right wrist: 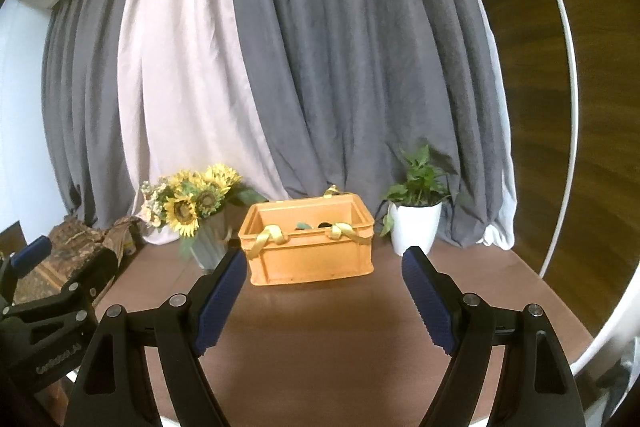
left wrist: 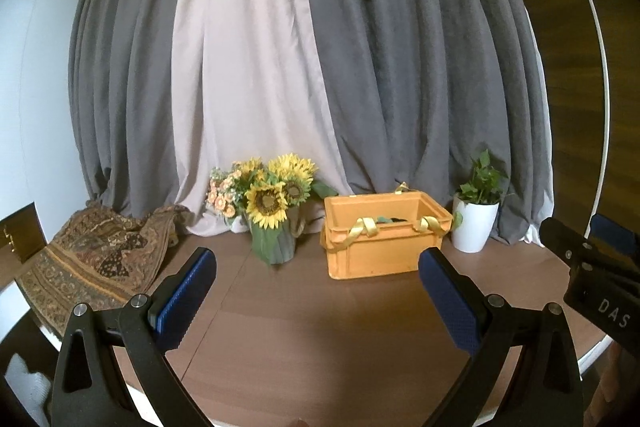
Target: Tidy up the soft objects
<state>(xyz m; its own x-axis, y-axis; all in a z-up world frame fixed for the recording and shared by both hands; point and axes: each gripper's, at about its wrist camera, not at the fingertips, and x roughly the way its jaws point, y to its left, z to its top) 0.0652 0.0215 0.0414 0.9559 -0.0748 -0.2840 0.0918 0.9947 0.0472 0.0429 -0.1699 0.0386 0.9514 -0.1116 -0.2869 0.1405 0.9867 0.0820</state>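
An orange plastic crate (left wrist: pixel 374 247) (right wrist: pixel 310 253) stands toward the back of the brown table, with yellow ribbon loops (left wrist: pixel 362 229) (right wrist: pixel 272 235) draped over its front rim and dark soft items barely showing inside. A patterned brown cloth (left wrist: pixel 94 261) (right wrist: pixel 76 247) lies crumpled at the table's left edge. My left gripper (left wrist: pixel 318 291) is open and empty, well short of the crate. My right gripper (right wrist: pixel 324 291) is open too, nothing between its blue pads, facing the crate from the front. Each gripper shows at the edge of the other's view.
A vase of sunflowers (left wrist: pixel 274 205) (right wrist: pixel 196 213) stands left of the crate. A white pot with a green plant (left wrist: pixel 476 223) (right wrist: pixel 414 225) stands to its right. Grey and pale curtains (left wrist: pixel 320 67) hang behind. The round table's rim (right wrist: pixel 592 343) curves close on the right.
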